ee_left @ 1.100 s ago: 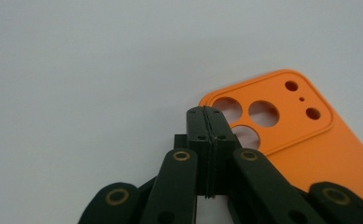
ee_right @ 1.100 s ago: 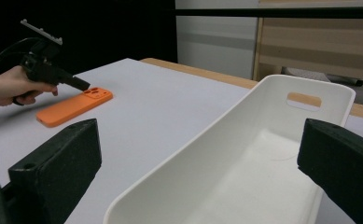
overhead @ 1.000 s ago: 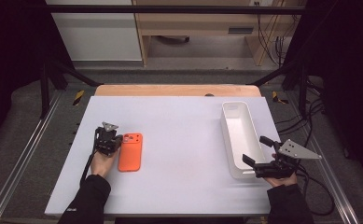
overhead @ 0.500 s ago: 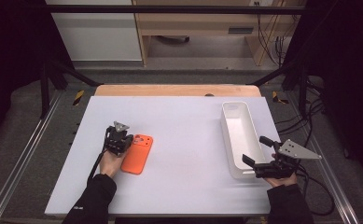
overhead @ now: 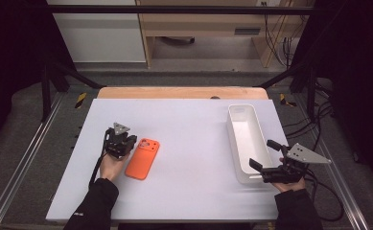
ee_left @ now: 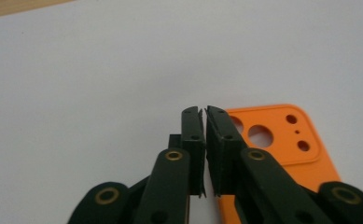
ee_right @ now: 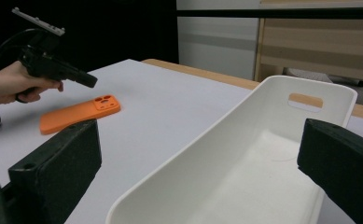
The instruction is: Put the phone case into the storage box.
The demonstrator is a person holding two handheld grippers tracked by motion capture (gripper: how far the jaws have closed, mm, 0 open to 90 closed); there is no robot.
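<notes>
An orange phone case [overhead: 143, 158] lies flat and slightly askew on the white table [overhead: 193, 129], camera holes at its far end. My left gripper [overhead: 130, 141] hovers at the case's far left corner. In the left gripper view its jaws [ee_left: 204, 114] stand a narrow slit apart with nothing between them; they have just been opening. The case [ee_left: 282, 140] lies just to their right. My right gripper [overhead: 261, 153] is open wide at the near end of the white bin [overhead: 237, 125]. In the right gripper view the bin [ee_right: 263, 154] lies between the two jaws, untouched.
The bin is empty and runs lengthwise along the table's right side. Metal rails flank the table, and a wooden strip [overhead: 181, 92] edges its far side. Cables trail from both grippers. In the right gripper view the left gripper [ee_right: 91, 81] points over the case [ee_right: 79, 114].
My left gripper moved right to the case's far end. The case shifted slightly right and turned, so its far end now leans right. The right gripper stayed still.
</notes>
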